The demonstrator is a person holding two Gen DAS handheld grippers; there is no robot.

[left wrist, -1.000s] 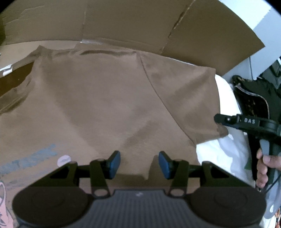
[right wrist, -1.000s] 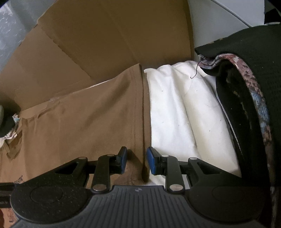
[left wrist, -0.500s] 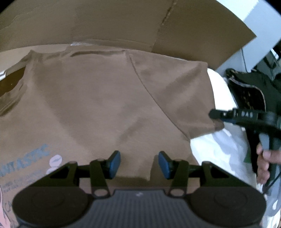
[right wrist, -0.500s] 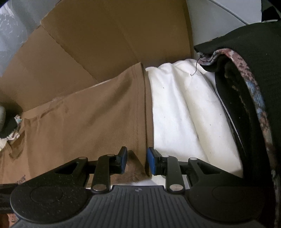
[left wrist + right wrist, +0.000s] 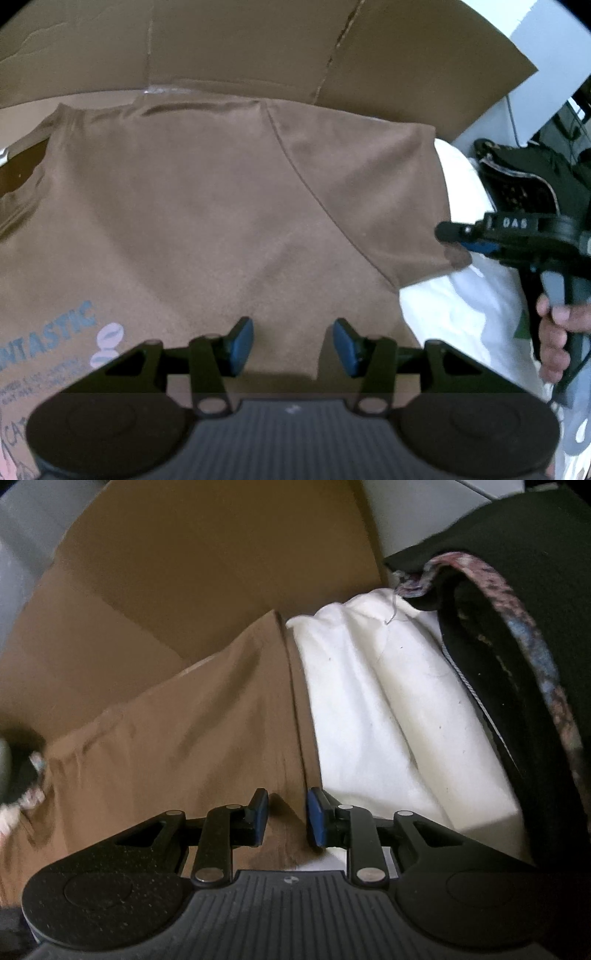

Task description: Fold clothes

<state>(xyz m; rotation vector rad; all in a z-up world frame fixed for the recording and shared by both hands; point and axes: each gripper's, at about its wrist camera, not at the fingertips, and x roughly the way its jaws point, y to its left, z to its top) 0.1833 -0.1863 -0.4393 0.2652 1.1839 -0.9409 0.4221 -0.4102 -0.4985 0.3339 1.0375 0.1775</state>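
**Brown tee spread flat, both grippers at its right side**

Nearest, the left gripper (image 5: 293,345) hangs over the shirt body with its blue-padded jaws set wide apart, nothing between them. Under it lies the brown T-shirt (image 5: 207,221), soft matte cotton, laid flat with pale blue lettering (image 5: 44,332) printed at the lower left.

The right gripper (image 5: 284,821) sits at the sleeve (image 5: 236,716) hem, its jaws parted a little with the folded brown edge running up between the pads; whether the pads touch the cloth cannot be told. In the left wrist view a hand (image 5: 557,339) holds that gripper's handle by the trigger.

Just beside the sleeve is a white cloth (image 5: 388,716), smooth and rumpled into long rolls. Beyond it, a black garment (image 5: 517,590) with a mottled patterned trim lies piled against the white.

Farthest back, plain cardboard sheets (image 5: 258,48), creased and taped, stand behind the shirt.
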